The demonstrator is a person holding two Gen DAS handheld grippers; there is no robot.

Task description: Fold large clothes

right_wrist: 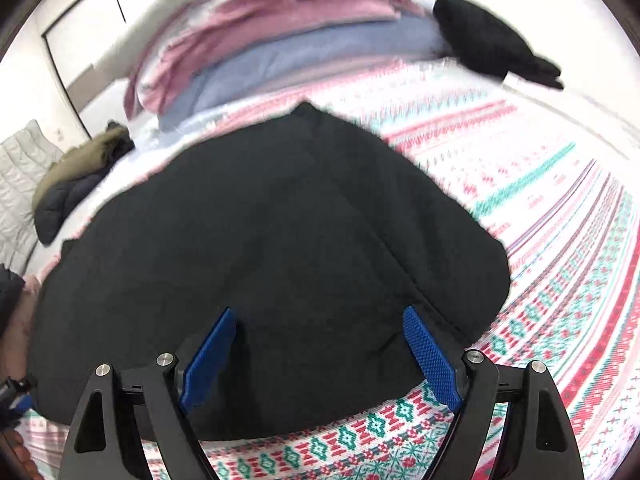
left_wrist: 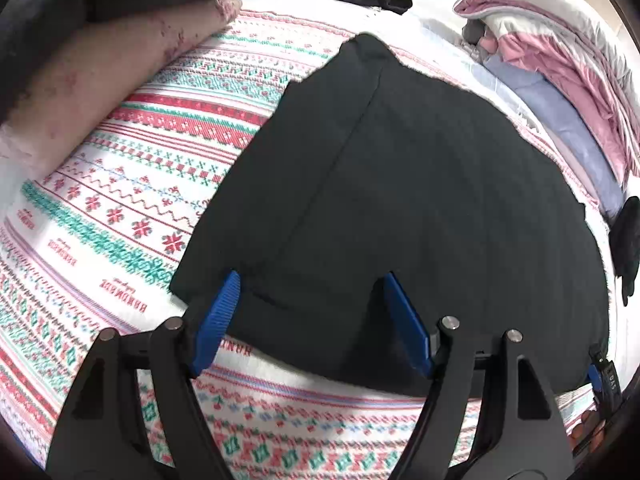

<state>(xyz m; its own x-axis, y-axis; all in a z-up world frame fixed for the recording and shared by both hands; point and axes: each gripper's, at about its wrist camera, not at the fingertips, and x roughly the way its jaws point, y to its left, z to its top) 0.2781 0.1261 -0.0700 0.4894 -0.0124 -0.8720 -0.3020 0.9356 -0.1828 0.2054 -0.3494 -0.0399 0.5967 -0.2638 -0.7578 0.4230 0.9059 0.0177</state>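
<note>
The bed, wearing a patterned cover, is carrying a black garment lying flat, seemingly already folded. The soft, limp, fairly thick cloth is likely to sag when lifted; the near hem corners are offering the best hold. A pink and blue bedding pile and a dark jacket are crowding the far edge. The left hand-held gripper and the right hand-held gripper are hovering wide open, gripping nothing.
</note>
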